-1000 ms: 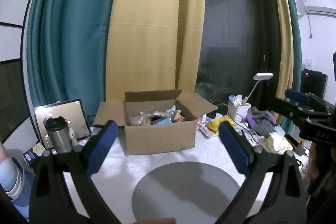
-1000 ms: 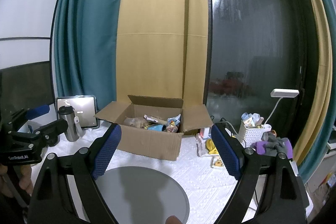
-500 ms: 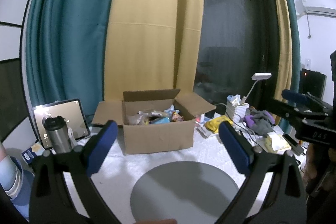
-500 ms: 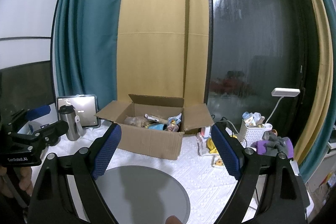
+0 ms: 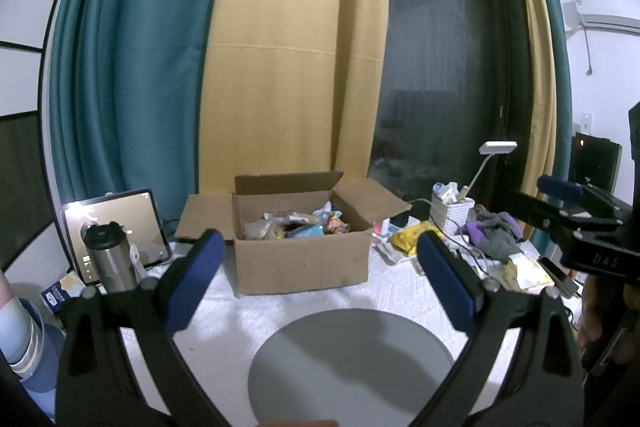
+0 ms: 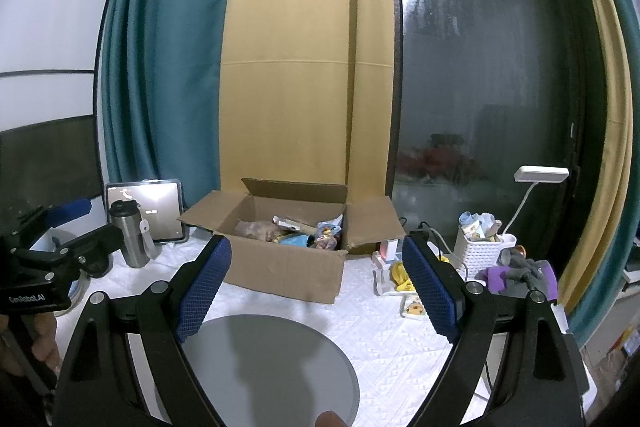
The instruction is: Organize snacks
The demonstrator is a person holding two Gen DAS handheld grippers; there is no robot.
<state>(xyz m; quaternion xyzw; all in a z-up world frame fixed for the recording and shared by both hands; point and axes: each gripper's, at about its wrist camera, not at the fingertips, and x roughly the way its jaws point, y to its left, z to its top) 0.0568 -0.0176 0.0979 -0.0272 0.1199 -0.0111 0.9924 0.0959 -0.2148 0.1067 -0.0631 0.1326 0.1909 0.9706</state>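
Observation:
An open cardboard box [image 5: 302,263] [image 6: 284,273] stands on the white quilted table, several snack packets [image 5: 298,225] [image 6: 298,229] piled inside it. In front of it lies a round grey tray [image 5: 352,359] [image 6: 268,363] with nothing on it. My left gripper [image 5: 320,281] hovers open above the tray, short of the box, nothing between its blue pads. My right gripper [image 6: 318,285] is also open and holds nothing, facing the box from the right. Each gripper shows at the edge of the other's view.
A steel tumbler [image 5: 108,255] [image 6: 132,235] and a tablet [image 5: 116,223] [image 6: 146,209] stand left of the box. Right of it are a yellow packet [image 5: 410,239], a white basket [image 6: 482,253], a desk lamp [image 6: 540,175] and purple-grey clothes [image 6: 524,275]. Curtains and a dark window lie behind.
Both views have shifted only slightly; the left gripper drifted a little right. Both grippers stay open and nothing was picked up.

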